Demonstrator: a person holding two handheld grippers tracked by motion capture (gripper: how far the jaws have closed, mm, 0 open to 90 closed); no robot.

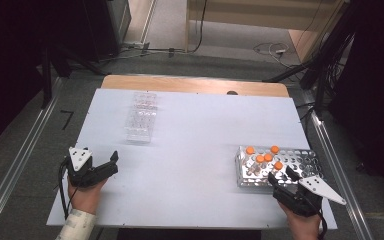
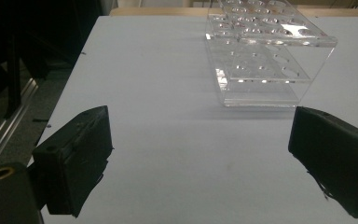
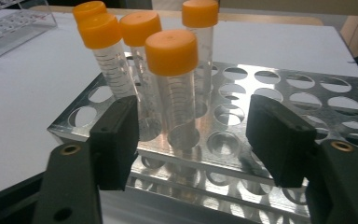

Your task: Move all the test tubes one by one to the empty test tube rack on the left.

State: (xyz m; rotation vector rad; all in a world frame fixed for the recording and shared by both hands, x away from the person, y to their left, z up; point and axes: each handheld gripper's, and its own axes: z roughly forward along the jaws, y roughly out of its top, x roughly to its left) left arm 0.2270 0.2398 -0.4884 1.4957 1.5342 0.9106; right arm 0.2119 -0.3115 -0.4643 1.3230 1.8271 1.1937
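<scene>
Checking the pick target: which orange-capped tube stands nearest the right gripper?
The tube lined up between the right gripper's open jaws, nearest the rack's near edge; the other four stand behind or to its left.

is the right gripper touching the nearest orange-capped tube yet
Apart. In the right gripper view, the right gripper has a jaw on either side of the nearest tube, with a clear gap on both sides.

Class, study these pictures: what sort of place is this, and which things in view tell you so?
Probably a laboratory-style test bench. A metal rack holds clear tubes with orange caps, a clear plastic rack stands on the white table, and cables trail across the floor beyond.
</scene>
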